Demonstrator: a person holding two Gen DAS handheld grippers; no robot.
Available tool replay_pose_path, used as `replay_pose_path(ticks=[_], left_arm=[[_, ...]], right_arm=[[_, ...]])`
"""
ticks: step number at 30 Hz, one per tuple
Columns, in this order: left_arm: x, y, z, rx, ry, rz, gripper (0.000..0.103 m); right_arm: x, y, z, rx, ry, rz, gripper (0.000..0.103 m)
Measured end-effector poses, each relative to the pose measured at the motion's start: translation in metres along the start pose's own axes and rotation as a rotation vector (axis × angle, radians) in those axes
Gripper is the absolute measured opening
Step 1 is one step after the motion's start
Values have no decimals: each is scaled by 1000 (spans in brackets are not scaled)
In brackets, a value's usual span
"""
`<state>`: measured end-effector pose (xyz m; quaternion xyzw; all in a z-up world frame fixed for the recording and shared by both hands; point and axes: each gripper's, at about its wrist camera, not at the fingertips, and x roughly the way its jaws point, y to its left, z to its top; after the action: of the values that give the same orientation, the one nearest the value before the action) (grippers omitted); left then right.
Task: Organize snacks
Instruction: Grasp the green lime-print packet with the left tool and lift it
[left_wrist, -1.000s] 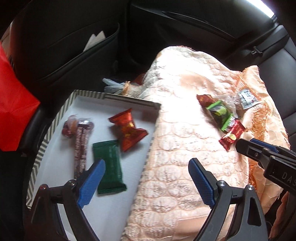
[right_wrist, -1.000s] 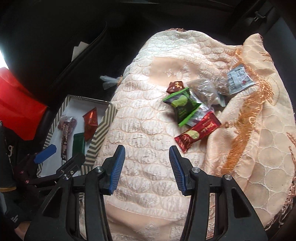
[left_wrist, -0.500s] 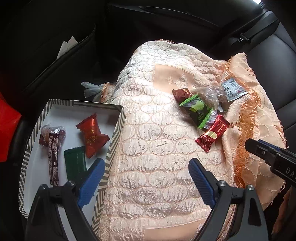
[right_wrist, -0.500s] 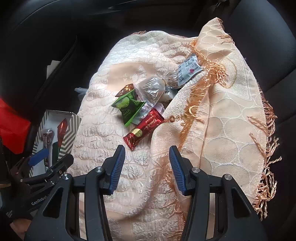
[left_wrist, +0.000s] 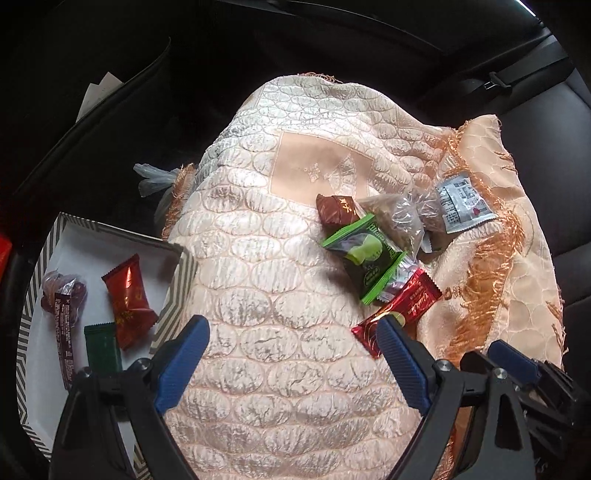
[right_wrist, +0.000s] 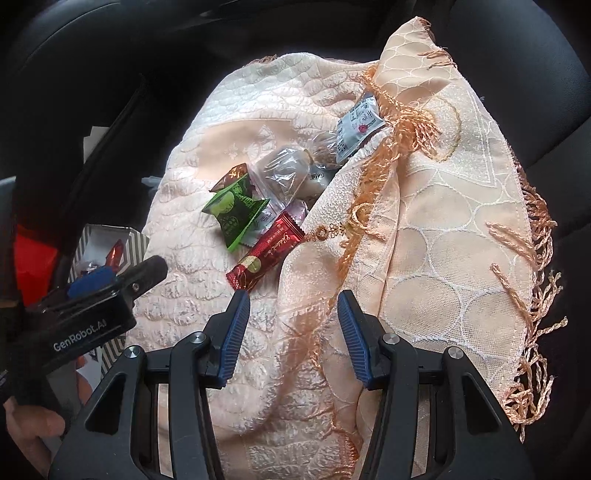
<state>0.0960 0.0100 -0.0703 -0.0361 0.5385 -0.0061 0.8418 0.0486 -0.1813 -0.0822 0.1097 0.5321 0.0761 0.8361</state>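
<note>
Left gripper (left_wrist: 291, 354): empty, jaws wide, now swung from the tray (left_wrist: 33, 266) toward the red snack bar (left_wrist: 402, 306) at two o'clock. Right gripper (right_wrist: 291, 332): half-spread, holding nothing, shifted over the cloth fringe (right_wrist: 373, 184). Next pickup likely the red bar.

— How's the left gripper (left_wrist: 291, 354)?
— Jaws spread wide, nothing between them, tilted steeply down.
— And the right gripper (right_wrist: 291, 332)?
— Jaws about half apart, empty too, pitched down the same way. A hand (right_wrist: 31, 430) shows low beside it, gripping the left one's body.
</note>
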Motion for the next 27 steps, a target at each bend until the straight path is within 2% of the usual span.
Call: replay_pose_path(ticks=[15,21,27], left_arm=[[32,-21,29,-41,18,5,93],[50,-26,42,-110,57,-36,93],[68,-36,50,-138,87,-38,93]], right_arm=[[11,4,6,-59,-14,-1,49],[10,1,7,-49,-21,25,49],[9,-1,8,-39,-24,46,49]])
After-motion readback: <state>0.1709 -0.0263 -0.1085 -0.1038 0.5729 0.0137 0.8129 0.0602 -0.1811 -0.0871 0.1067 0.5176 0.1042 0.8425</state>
